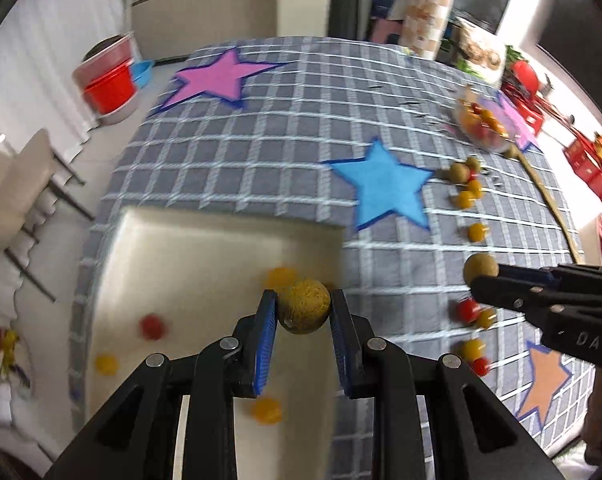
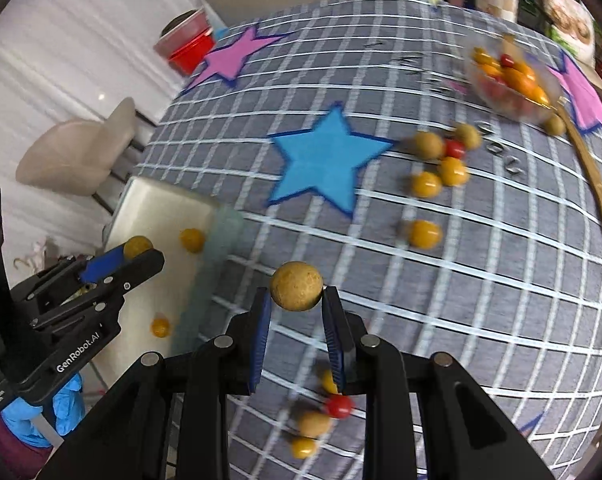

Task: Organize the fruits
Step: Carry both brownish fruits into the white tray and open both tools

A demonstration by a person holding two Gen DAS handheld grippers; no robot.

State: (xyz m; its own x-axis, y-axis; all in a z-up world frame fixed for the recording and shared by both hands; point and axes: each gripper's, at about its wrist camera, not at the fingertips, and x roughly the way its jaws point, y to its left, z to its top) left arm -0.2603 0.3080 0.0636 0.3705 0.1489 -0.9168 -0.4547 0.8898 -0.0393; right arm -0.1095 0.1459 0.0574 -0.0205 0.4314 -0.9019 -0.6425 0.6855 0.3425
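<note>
Left wrist view: each gripper clamps one round brown fruit.

Left gripper [image 1: 303, 306] is nearly closed, its blue pads pressing a rough brownish-yellow ball fruit [image 1: 304, 306] above the pale rectangular tray [image 1: 205, 240], where small orange and red fruits lie blurred. Right gripper [image 2: 295, 292] likewise pinches a tan speckled round fruit [image 2: 297, 286] over the grey checked cloth with coloured stars [image 2: 481, 280] on the worktop. At two o'clock from it a clear bowl of red and orange tomatoes [image 2: 509, 80] sits; loose fruits [image 2: 441, 160] lie scattered between.
</note>
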